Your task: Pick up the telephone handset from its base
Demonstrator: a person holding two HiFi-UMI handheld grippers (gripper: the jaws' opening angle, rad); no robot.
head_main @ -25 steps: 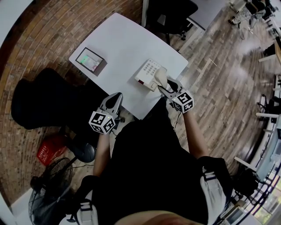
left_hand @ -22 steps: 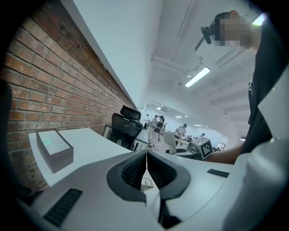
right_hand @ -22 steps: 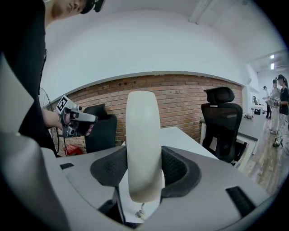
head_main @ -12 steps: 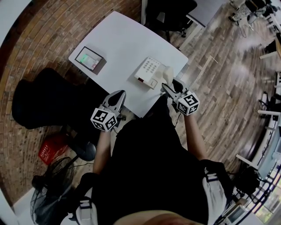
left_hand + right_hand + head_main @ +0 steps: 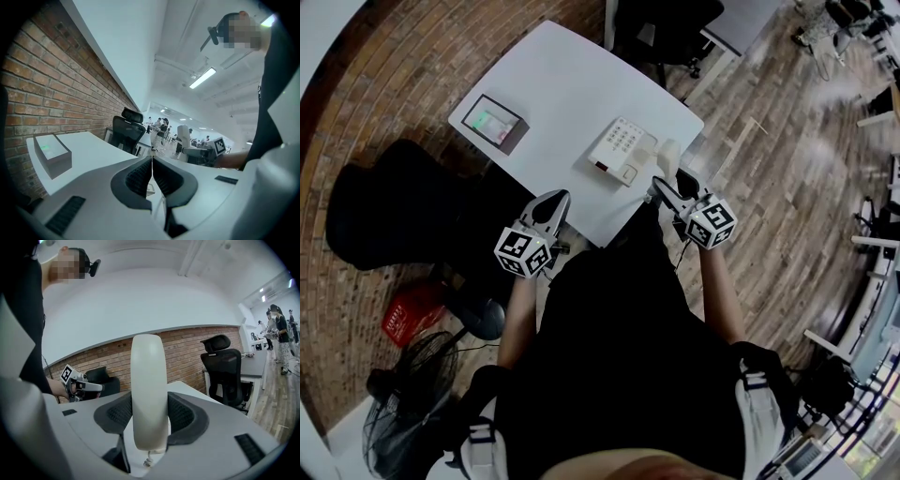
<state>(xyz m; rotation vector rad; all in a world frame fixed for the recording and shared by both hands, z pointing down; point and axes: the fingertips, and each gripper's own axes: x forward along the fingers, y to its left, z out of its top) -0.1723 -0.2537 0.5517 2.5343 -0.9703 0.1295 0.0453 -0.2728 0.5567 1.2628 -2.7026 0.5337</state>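
The right gripper (image 5: 671,181) squeezes the handset (image 5: 668,153), at three o'clock of the base (image 5: 617,150). Best lift slowly. The left gripper (image 5: 551,204) is pinched shut, empty.

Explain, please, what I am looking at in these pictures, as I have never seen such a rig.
There is no robot here: a person holds a hand-held gripper in each hand. The head view looks down from a camera on the person's head. Each gripper view comes from a camera riding on that gripper and looking along its jaws. On the white table lie a telephone base and a small box with a green-lit top. The right gripper is shut on the white handset, holding it off the base near the table's edge. The left gripper is shut and empty.
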